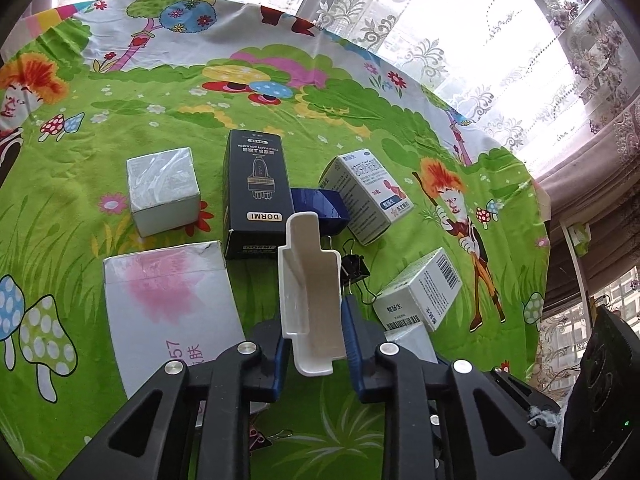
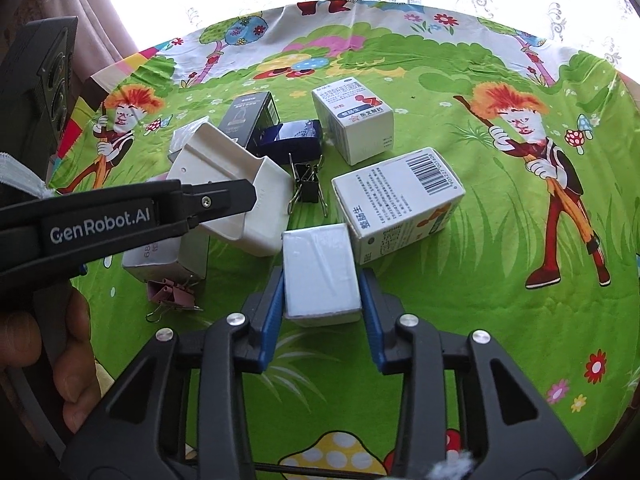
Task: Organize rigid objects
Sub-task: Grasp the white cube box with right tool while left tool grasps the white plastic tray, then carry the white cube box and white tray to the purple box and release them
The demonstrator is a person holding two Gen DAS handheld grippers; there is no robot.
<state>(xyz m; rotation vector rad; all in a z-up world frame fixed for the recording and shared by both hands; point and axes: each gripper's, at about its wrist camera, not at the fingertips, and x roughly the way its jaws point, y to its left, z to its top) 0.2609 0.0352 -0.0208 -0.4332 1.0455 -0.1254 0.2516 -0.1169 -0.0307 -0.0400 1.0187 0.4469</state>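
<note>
The left hand-held gripper (image 1: 314,344) is closed on a white plastic holder (image 1: 310,292) and holds it up over the bench (image 1: 160,120). In the left wrist view the holder hides part of the blue box (image 1: 320,208) behind it and the handles of the black clip (image 1: 355,268). Only a corner of the small white box (image 1: 412,340) peeks out near the right pad (image 1: 354,340) — the rest is cut off.

The right wrist view shows that small white box (image 2: 320,272) fully, squeezed between the blue pads of the right hand-held gripper (image 2: 322,304), near the front of the bench. It looks plain and shiny, like it is wrapped. This view also shows the holder's smooth white back (image 2: 240,192), partly hidden by the left gripper's black arm (image 2: 120,212). A pink clip (image 2: 172,294) lies near on the left; the left wrist view shows only a bit of it.

Farther back sit a black box marked DORMI (image 1: 256,196), a silver cube (image 1: 162,192), and two white medicine boxes (image 2: 354,120) (image 2: 400,200). The big pink-and-white box (image 1: 168,312) shows plainly only in the left view. The tiny print on the boxes is too small to read.
</note>
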